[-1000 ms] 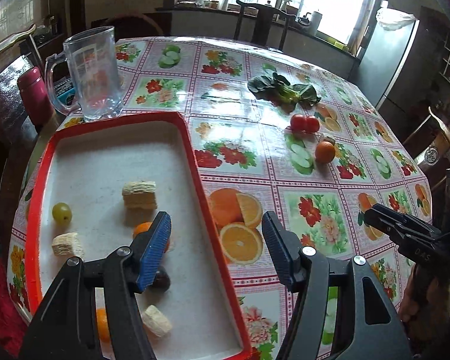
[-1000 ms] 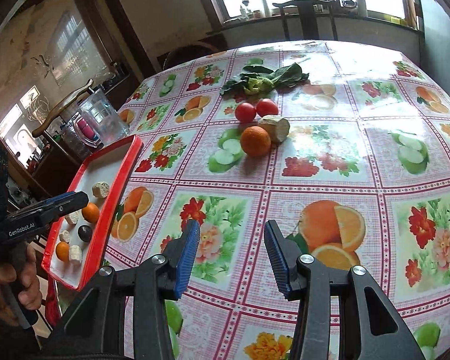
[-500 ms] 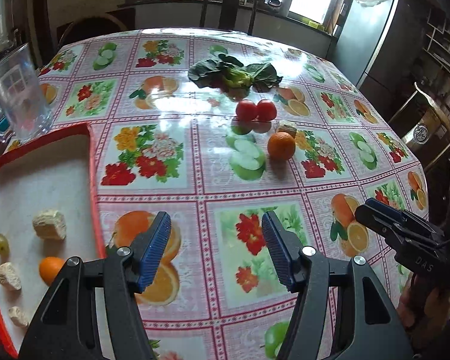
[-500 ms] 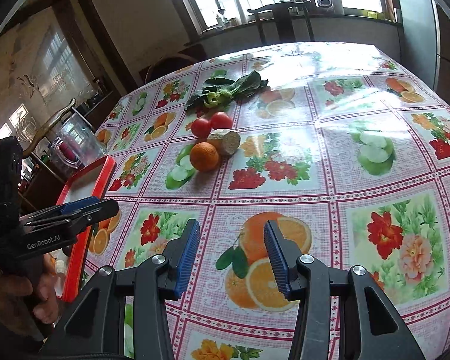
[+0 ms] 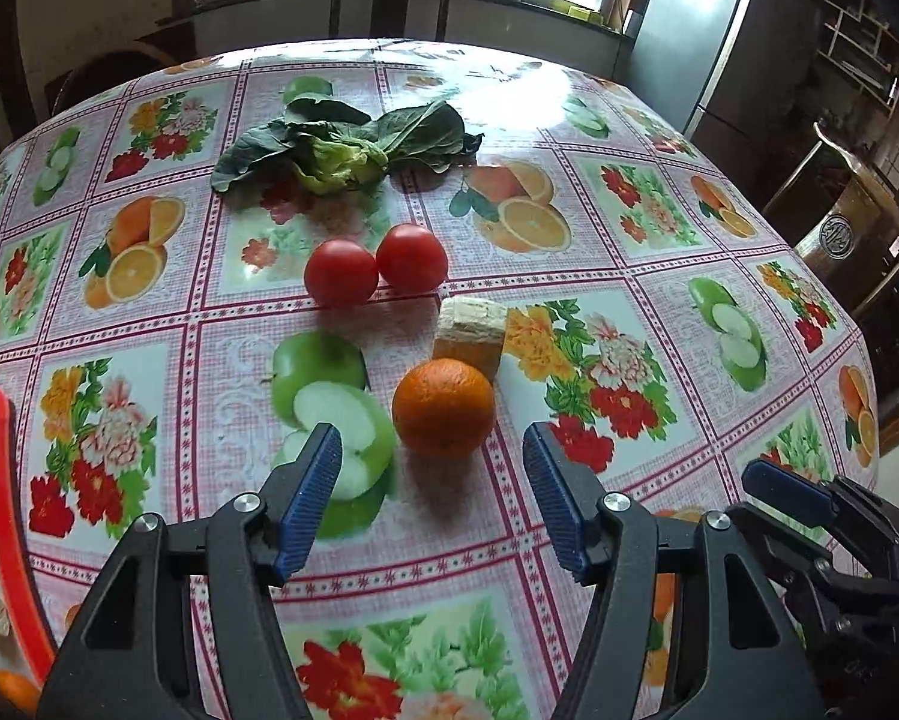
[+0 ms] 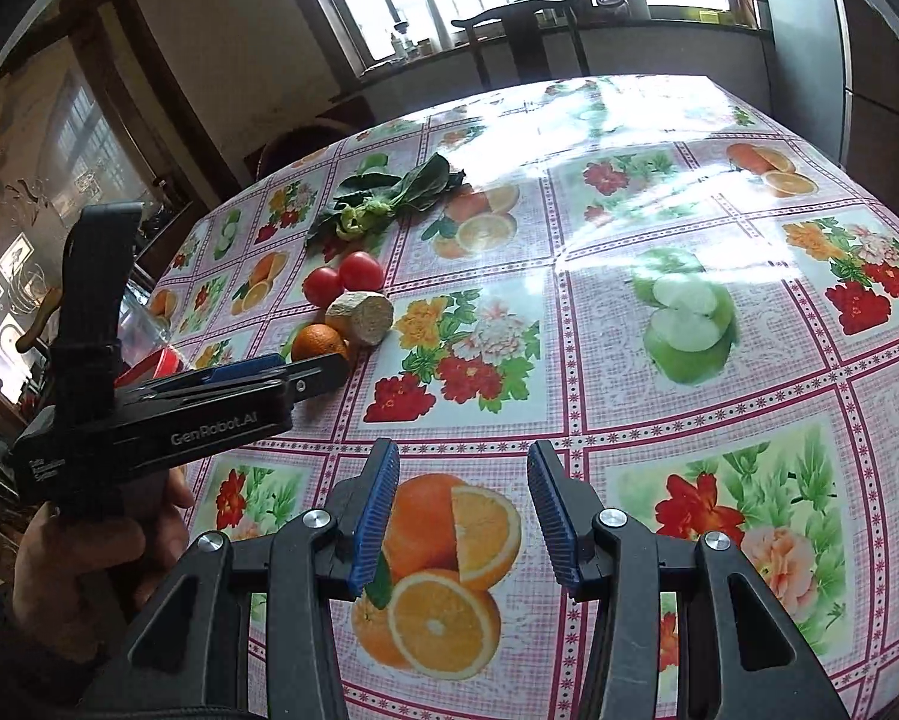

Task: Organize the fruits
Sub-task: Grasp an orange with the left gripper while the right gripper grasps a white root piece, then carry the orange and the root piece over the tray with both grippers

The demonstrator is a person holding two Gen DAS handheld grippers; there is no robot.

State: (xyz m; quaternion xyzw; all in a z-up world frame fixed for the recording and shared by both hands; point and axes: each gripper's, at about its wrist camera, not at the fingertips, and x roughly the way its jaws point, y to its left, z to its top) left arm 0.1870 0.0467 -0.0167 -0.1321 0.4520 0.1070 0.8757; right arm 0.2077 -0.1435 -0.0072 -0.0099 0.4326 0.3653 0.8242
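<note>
My left tool hangs with jaws wide and empty just short of the round orange fruit on the fruit-patterned oilcloth tabletop. Behind it sit a pale cut block and two red tomatoes. My right tool is narrower, also empty.

Glossy plastic tablecloth with printed fruit and flowers throws back the window glare, slick and smooth. The round orange shows dimpled, matt peel; two red tomatoes are taut and shiny. The pale beige cut block looks rough and fibrous on its face. Crinkled dark green leaves lie dull. Left gripper: matt black plastic arms, ribbed blue rubbery pads, bright metal rivets. The red tray rim gleams like plastic.
</note>
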